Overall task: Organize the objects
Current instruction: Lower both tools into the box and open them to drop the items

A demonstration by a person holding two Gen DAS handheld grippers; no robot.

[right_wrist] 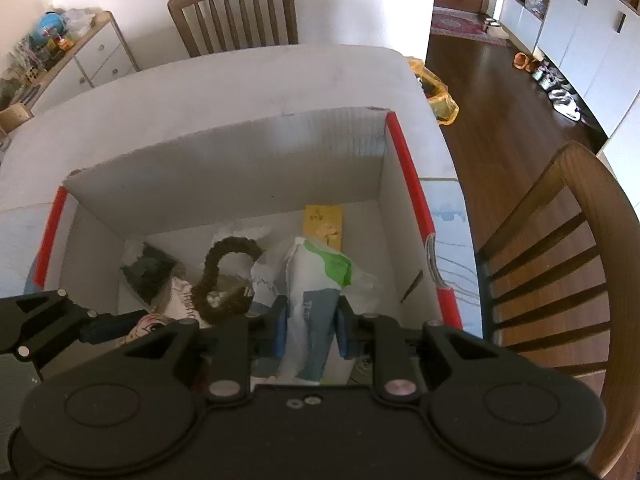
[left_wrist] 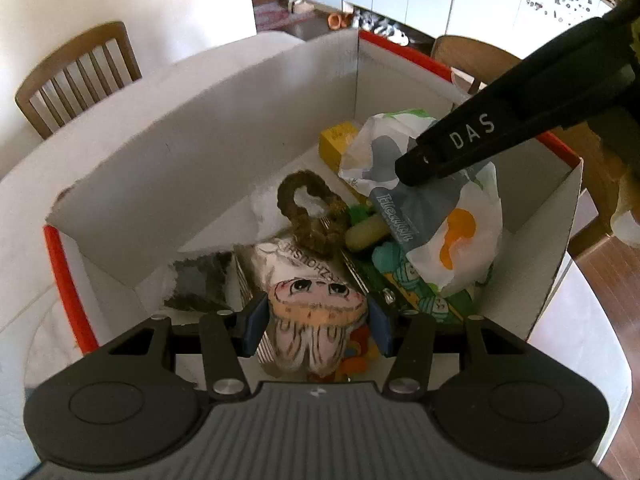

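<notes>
Both tools hang over an open white cardboard box with red-edged side walls (right_wrist: pixel 412 196) that stands on the white table (right_wrist: pixel 240 80), each carrying something into it, which suits a task of gathering loose things in one container.

The left tool (left_wrist: pixel 316 320) is clamped on a soft pouch printed with a cartoon face (left_wrist: pixel 316 304); its blue pads press the pouch from both sides, so it hangs low inside the near end of the box. The right tool (right_wrist: pixel 310 332) is clenched on a crumpled white plastic bag with grey, green and orange print (right_wrist: pixel 316 280), squeezed narrow between the pads and held just above the heap.

Already lying in the box are a brown fuzzy loop (left_wrist: pixel 310 216), a yellow rectangular packet (left_wrist: pixel 336 140) by the far wall, a dark crumpled piece (right_wrist: pixel 150 272) at the left, and a green illustrated flat pack (left_wrist: pixel 416 284) beneath the bag.

The left wrist view shows the right tool from outside, reaching in from the upper right, plus the bag's orange patch and the green pack. The right wrist view hides those under the bag, but shows the box's whole far wall, the table edge, two wooden chairs (right_wrist: pixel 236 12) and the dark wooden floor (right_wrist: pixel 500 92) beyond.
</notes>
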